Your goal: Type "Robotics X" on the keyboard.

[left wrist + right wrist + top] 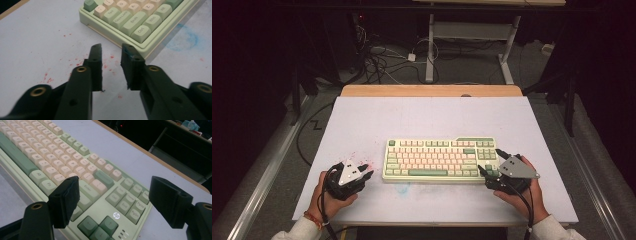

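A pale green keyboard with cream and green keys [440,160] is laid flat on the white sheet covering the bench [362,125], nearer the front edge than the back and slightly right of centre. The left gripper [368,173] is held over red specks just off the keyboard's left end, its jaws narrowed with nothing between them. The right gripper [488,164] is held over the keyboard's right end, jaws spread wide above the arrow and navigation keys, nothing gripped.
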`<state>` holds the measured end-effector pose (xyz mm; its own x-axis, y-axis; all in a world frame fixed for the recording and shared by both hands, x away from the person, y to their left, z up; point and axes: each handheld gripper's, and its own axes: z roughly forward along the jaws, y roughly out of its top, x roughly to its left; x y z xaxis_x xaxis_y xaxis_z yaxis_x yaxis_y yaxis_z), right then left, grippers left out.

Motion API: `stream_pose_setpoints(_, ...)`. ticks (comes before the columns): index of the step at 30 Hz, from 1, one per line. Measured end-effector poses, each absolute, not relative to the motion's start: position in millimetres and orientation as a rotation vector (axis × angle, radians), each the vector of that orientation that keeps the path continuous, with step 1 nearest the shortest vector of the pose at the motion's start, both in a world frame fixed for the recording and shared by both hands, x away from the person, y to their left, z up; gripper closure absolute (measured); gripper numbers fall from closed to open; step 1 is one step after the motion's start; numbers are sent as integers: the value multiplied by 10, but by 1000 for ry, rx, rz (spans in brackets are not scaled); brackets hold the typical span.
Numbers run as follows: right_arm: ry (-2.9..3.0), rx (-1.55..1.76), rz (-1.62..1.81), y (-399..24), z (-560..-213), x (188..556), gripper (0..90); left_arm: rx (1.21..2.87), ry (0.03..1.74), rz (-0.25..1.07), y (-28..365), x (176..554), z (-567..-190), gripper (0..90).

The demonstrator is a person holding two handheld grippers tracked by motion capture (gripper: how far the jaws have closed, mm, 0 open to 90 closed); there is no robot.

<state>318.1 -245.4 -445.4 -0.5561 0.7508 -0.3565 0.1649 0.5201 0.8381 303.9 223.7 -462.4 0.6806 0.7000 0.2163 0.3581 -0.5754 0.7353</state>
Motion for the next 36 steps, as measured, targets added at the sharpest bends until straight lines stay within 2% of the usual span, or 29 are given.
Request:
stream_pose_setpoints(3, 2029, 747, 1003, -2468, -4470, 3162, 249, 2237, 805, 621, 2234, 3043, -4624, 820)
stream_pose_setpoints(6, 2037, 757, 996, -2484, -4493, 3141, 249, 2264, 787, 625, 2207, 3040, -4626, 870)
stream_pose_setpoints(15, 2062, 763, 984, -2507, -4537, 3116, 249, 2221, 784, 582, 2099, 3108, -4557, 875)
stream_pose_setpoints(36, 2092, 749, 971, -2474, -4575, 3146, 248, 2316, 604, 479, 1410, 3464, -4448, 874)
